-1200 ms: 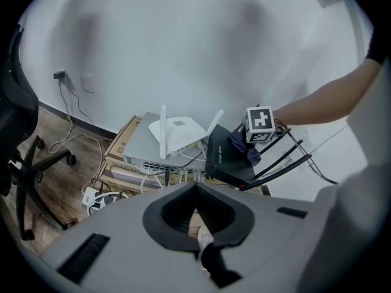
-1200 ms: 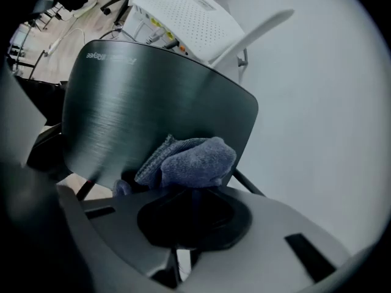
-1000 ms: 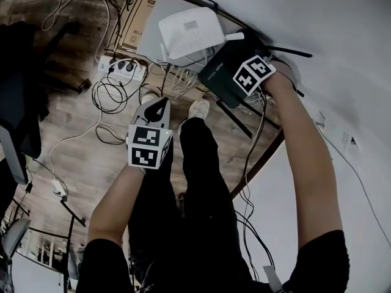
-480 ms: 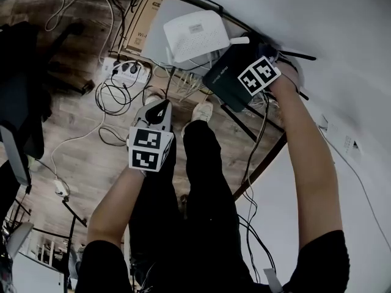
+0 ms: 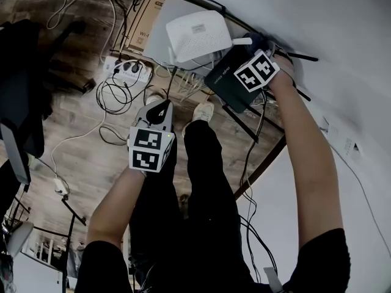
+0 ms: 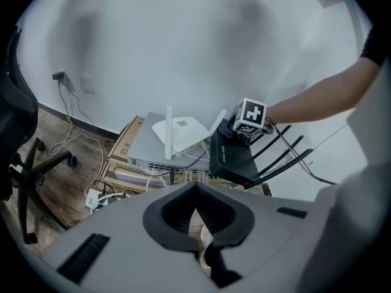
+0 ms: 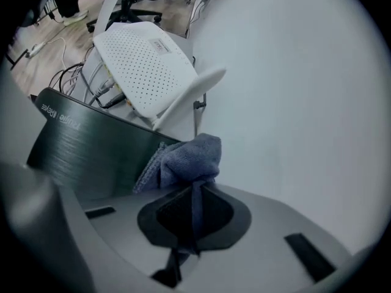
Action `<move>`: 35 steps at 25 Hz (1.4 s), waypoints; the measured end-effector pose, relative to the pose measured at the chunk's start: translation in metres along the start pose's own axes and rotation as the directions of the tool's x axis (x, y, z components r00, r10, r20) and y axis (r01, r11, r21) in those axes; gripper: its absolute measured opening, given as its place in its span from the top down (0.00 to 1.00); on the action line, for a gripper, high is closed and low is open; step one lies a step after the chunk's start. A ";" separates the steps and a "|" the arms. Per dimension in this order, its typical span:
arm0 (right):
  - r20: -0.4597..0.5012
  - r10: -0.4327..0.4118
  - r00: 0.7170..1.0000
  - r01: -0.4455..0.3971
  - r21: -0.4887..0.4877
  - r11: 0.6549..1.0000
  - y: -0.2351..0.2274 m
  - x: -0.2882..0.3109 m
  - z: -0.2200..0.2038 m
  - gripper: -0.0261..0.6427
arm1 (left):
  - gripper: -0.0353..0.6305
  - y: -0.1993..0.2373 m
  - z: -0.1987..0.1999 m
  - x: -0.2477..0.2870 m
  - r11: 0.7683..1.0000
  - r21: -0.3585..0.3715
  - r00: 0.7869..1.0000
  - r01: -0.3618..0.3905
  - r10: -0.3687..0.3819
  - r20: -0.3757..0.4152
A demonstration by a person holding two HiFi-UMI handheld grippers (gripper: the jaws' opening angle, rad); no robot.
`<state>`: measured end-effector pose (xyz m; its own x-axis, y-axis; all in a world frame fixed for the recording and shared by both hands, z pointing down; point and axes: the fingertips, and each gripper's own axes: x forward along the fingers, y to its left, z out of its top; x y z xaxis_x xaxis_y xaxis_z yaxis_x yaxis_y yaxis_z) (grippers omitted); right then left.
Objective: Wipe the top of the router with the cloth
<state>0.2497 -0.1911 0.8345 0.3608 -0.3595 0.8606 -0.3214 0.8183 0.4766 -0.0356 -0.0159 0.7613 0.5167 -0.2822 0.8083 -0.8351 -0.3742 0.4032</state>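
- The black flat router (image 5: 231,83) with thin black antennas is tilted, with its brushed top facing the right gripper. It sits just right of the white router, near the white wall. I cannot tell what it rests on.
- At the left, a white power strip (image 5: 125,69) lies on the brown wooden floor (image 5: 79,139), with black and white cables looped around it.
- The left gripper (image 6: 197,193) is held low over the floor, in front of the person's black trousers and well apart from both routers. Its fingers are closed together and hold nothing.
- A brown cardboard box (image 5: 138,23) stands behind the power strip. A flat grey metal box (image 6: 142,146) lies on the box, and cables are plugged into its front.
- The white perforated router (image 5: 197,35) with white antennas sits on the grey box.
- The right gripper (image 7: 194,191) is raised at the far edge of the black router. Its fingers are clamped on a bunched blue cloth (image 7: 186,157). The bunch sticks out past the fingertips and touches the black top.
- The white wall (image 5: 342,54) fills the right side, and a thin cable runs along it.
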 end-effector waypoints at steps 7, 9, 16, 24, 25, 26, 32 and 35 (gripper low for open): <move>0.040 0.040 0.998 -0.038 -0.026 0.999 0.016 -0.011 0.001 0.95 | 0.95 -0.002 0.004 -0.001 1.000 -0.004 1.000 0.003 -0.003 0.006; 0.035 0.067 0.997 -0.066 -0.015 0.998 0.024 -0.016 0.002 0.95 | 0.95 -0.001 0.006 -0.001 1.000 -0.005 1.000 0.001 -0.001 0.009; 0.045 0.201 0.979 -0.205 0.124 0.971 0.050 -0.030 0.002 0.95 | 0.95 -0.003 0.016 0.004 1.000 -0.012 1.000 0.001 -0.001 0.027; 0.108 0.392 0.914 -0.406 0.198 0.892 0.099 -0.065 0.003 0.95 | 0.95 -0.012 0.010 0.009 1.000 -0.022 1.000 0.016 -0.016 0.026; 0.113 0.414 0.903 -0.429 0.193 0.883 0.106 -0.070 0.004 0.95 | 0.95 -0.013 0.010 0.009 1.000 -0.021 1.000 0.018 -0.017 0.026; 0.117 0.433 0.894 -0.448 0.185 0.875 0.112 -0.074 0.006 0.95 | 0.95 -0.013 0.010 0.009 1.000 -0.020 0.999 0.018 -0.018 0.027; 0.162 0.518 0.840 -0.539 0.136 0.831 0.147 -0.099 0.014 0.95 | 0.95 -0.013 0.007 0.008 1.000 -0.014 1.000 0.011 -0.010 0.027; 0.197 0.569 0.798 -0.596 0.126 0.793 0.164 -0.111 0.017 0.95 | 0.94 -0.013 0.005 0.007 1.000 -0.012 1.000 0.007 -0.007 0.026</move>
<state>0.1421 -0.0242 0.8201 -0.0669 0.0906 0.9936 -0.5804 0.8065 -0.1126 -0.0200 -0.0176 0.7594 0.5272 -0.3020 0.7942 -0.8335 -0.3655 0.4143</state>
